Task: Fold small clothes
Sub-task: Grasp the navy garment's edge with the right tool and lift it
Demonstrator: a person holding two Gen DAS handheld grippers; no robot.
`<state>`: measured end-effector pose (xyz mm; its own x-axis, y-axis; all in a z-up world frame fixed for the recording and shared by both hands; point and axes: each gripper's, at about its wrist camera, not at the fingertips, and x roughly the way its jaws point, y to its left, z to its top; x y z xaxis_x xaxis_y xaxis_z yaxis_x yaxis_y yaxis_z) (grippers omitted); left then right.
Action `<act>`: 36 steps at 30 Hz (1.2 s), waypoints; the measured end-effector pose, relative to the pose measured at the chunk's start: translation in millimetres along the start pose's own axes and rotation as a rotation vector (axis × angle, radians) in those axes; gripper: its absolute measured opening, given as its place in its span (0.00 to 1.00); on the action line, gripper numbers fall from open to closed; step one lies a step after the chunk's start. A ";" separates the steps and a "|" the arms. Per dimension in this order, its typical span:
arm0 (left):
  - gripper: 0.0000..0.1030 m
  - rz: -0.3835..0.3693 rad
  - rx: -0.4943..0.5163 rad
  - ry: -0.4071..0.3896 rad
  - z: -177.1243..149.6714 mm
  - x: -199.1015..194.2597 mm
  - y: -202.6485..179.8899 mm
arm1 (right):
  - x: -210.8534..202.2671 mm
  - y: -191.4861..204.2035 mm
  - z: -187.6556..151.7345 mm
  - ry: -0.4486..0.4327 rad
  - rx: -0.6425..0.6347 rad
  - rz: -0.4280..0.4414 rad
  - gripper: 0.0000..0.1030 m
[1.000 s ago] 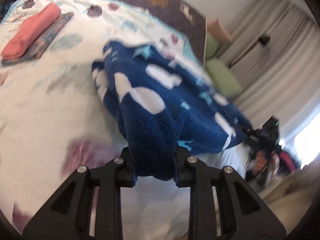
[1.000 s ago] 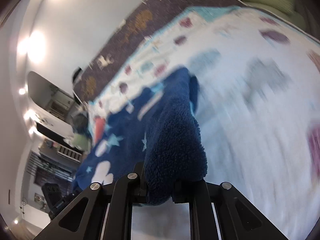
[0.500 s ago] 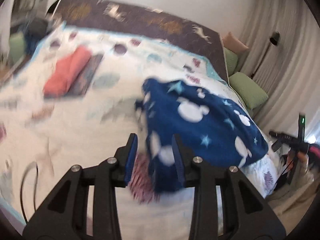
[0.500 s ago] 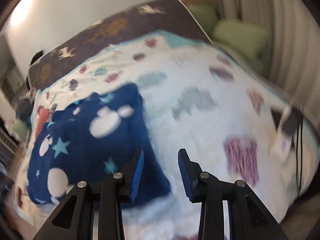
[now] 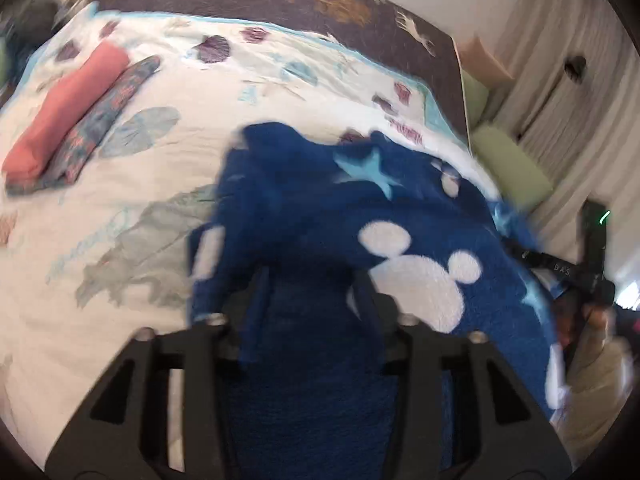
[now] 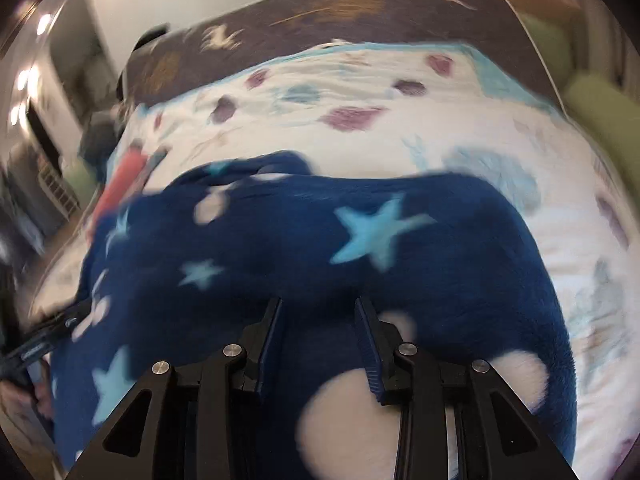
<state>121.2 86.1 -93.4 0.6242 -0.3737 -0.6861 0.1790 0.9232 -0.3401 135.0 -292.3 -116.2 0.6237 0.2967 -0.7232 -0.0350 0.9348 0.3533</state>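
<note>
The dark blue fleece garment (image 5: 304, 216), with white mouse-head shapes and light blue stars, lies on the white bedspread (image 5: 120, 184) and fills the centre and lower right of the left wrist frame. The left gripper (image 5: 310, 292) is low over it, with its two fingers spread apart and the blue fabric showing between them; the picture is blurred, so I cannot tell whether the fingers press on the cloth, but they do not pinch it. In the right wrist frame the same garment (image 6: 320, 240) covers the lower half, and the right gripper (image 6: 318, 320) stands with its jaws parted above the fleece, holding nothing. In the upper left of the left wrist frame a folded coral cloth (image 5: 64, 108) rests on a folded patterned cloth (image 5: 100, 124).
</note>
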 end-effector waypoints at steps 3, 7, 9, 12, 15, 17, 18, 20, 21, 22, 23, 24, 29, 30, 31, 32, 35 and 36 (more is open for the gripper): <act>0.36 0.083 0.072 -0.008 -7.8 -9.9 -6.7 | -12.5 -6.2 7.5 -0.002 0.056 -0.051 0.07; 0.44 0.092 0.097 -0.031 6.0 -28.4 -23.2 | -26.9 25.7 17.1 -0.035 -0.061 -0.072 0.16; 0.53 0.039 0.088 -0.077 16.9 -34.0 -29.0 | -30.2 27.7 19.6 -0.044 -0.084 -0.044 0.21; 0.66 0.159 0.131 -0.056 27.8 -9.7 -28.7 | -12.3 15.7 30.6 -0.012 -0.060 -0.099 0.36; 0.72 0.283 0.094 0.075 19.2 31.2 0.5 | 2.9 -22.3 30.1 0.007 -0.007 -0.273 0.27; 0.71 0.142 -0.107 0.043 16.6 13.3 31.5 | -15.0 -33.4 27.9 -0.025 0.092 -0.194 0.28; 0.71 0.108 -0.170 0.024 15.3 2.0 41.9 | -24.9 -31.0 26.7 -0.038 0.090 -0.197 0.30; 0.71 0.082 -0.216 -0.010 11.5 -19.1 56.8 | -45.6 -15.6 22.3 -0.055 0.045 -0.217 0.32; 0.71 0.089 -0.221 -0.035 9.7 -33.0 64.1 | -52.4 -6.7 20.2 -0.054 0.017 -0.195 0.32; 0.70 0.098 -0.219 -0.052 8.4 -41.4 67.8 | -60.6 7.3 16.8 -0.049 -0.028 -0.156 0.32; 0.70 0.109 -0.214 -0.066 7.8 -49.2 69.1 | -68.7 26.2 11.0 -0.043 -0.090 -0.121 0.33; 0.70 0.125 -0.201 -0.084 6.6 -60.2 73.6 | -75.2 46.5 3.1 -0.042 -0.160 -0.099 0.35; 0.72 0.121 -0.195 -0.103 0.5 -79.7 82.8 | -90.3 156.8 -60.3 -0.037 -0.552 0.014 0.51; 0.72 0.120 -0.199 -0.105 -1.4 -82.7 84.7 | -91.0 176.6 -75.8 -0.044 -0.626 0.029 0.52; 0.72 0.122 -0.210 -0.108 -4.2 -86.5 89.4 | -91.4 198.2 -95.8 -0.057 -0.717 0.036 0.53; 0.73 0.122 -0.215 -0.109 -5.5 -89.4 91.5 | -91.3 219.0 -117.3 -0.078 -0.819 0.041 0.55; 0.73 0.125 -0.226 -0.109 -14.9 -101.4 99.2 | -86.1 254.8 -164.0 -0.118 -1.026 0.038 0.59; 0.73 0.128 -0.218 -0.108 -18.8 -106.3 101.3 | -80.7 260.8 -174.1 -0.110 -1.066 0.039 0.60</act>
<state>58.6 217.7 -66.9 0.7105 -0.2326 -0.6641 -0.0673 0.9170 -0.3932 -60.4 -38.5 -69.0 0.6724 0.3605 -0.6465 -0.6870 0.6291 -0.3637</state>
